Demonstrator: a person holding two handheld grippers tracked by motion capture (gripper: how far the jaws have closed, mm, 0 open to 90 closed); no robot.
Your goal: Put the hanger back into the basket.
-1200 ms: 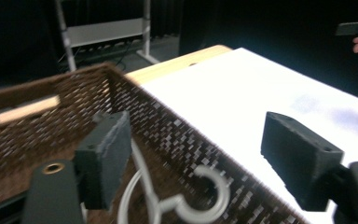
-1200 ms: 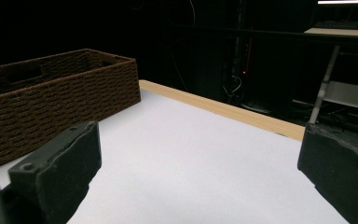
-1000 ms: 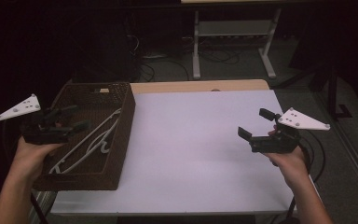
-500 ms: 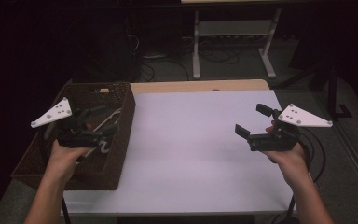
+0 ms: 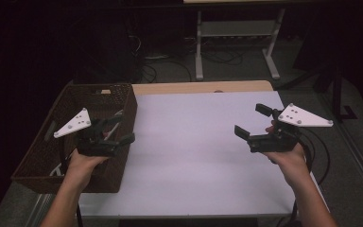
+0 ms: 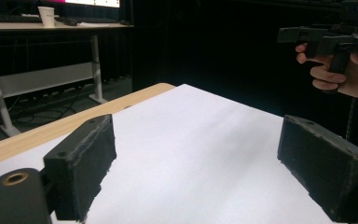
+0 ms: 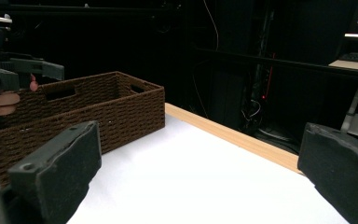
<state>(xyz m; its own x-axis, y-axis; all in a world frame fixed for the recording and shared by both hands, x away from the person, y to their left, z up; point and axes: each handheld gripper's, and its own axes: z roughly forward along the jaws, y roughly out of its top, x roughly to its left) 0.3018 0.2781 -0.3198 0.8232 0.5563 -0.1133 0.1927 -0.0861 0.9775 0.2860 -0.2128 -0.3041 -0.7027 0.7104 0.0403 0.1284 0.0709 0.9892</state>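
Brown wicker basket (image 5: 38, 156) at table's (image 5: 203, 156) left edge. Left gripper (image 5: 118, 130) above basket's right wall, jaws wide, empty. Right gripper (image 5: 253, 120) over right side, jaws wide, empty. 2 grippers well apart.

We see each black gripper, left (image 5: 115, 130) and right (image 5: 254, 123), topped by a pale three-cornered plate dotted with small screws. Their jaws are blocky with rough-edged black pads, and dark cables trail from the right one. Both forearms are bare, no sleeves.
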